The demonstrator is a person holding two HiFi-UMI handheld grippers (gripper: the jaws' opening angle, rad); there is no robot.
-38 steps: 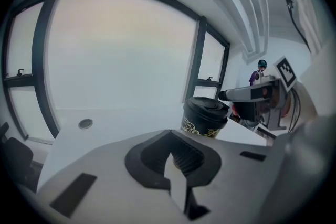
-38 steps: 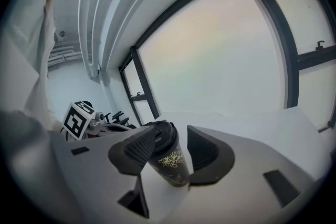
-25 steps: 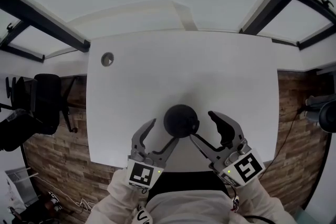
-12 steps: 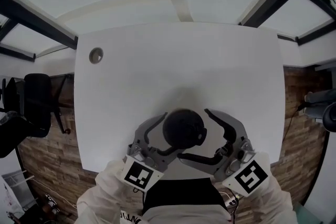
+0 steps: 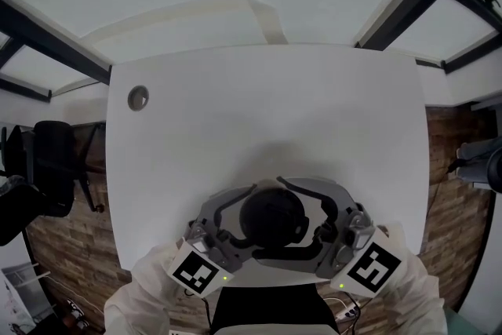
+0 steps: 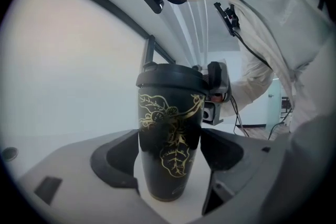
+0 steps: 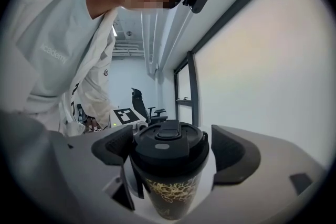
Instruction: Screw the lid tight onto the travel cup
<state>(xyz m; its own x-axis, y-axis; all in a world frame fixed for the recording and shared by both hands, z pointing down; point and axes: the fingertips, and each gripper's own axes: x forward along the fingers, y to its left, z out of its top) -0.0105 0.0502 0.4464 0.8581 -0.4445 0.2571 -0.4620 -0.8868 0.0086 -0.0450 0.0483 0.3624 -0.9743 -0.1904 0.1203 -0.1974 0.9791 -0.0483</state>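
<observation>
The black, gold-leafed travel cup (image 6: 170, 134) stands upright near the front edge of the white tabletop (image 5: 267, 106), with its lid (image 7: 169, 144) on. The left tongs (image 6: 169, 157) flank its body and the right tongs (image 7: 173, 150) its lid. Both have just been opening and stand spread, gripping nothing.

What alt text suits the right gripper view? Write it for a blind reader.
A black travel cup with gold leaf print and a black lid stands between the jaws of the right hand-held gripper, which have just opened and sit clear of the lid. A person in a white coat leans over behind.
</observation>
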